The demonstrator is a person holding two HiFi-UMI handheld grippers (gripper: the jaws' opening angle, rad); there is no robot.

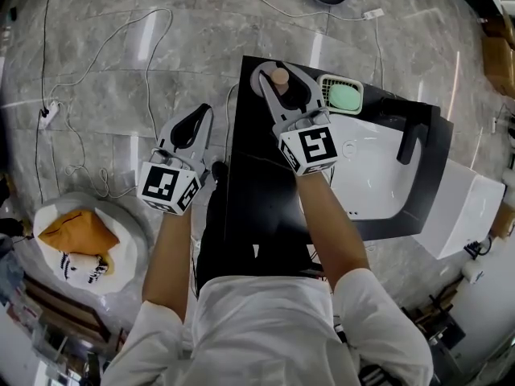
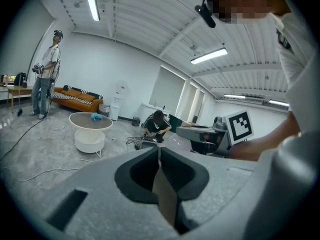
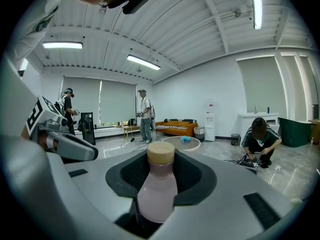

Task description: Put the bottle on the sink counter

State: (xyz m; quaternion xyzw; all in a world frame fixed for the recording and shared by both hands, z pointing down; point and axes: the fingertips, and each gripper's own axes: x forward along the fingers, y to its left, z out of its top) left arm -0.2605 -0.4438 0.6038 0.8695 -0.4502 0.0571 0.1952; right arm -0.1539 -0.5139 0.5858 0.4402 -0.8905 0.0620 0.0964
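The bottle (image 3: 158,184), pale pink with a tan cap, is clamped between the jaws of the right gripper (image 1: 280,71). It is held over the far left corner of the black tabletop (image 1: 257,191), near a small dish (image 1: 344,96) holding something green at the far edge of the white sink (image 1: 366,175). The left gripper (image 1: 201,115) is held beyond the tabletop's left edge, over the floor (image 1: 105,71), its jaws pressed together on nothing.

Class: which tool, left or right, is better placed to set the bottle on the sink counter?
Right: the right tool grips the pale pink tan-capped bottle over the black counter; the left tool is shut, empty, over the floor.
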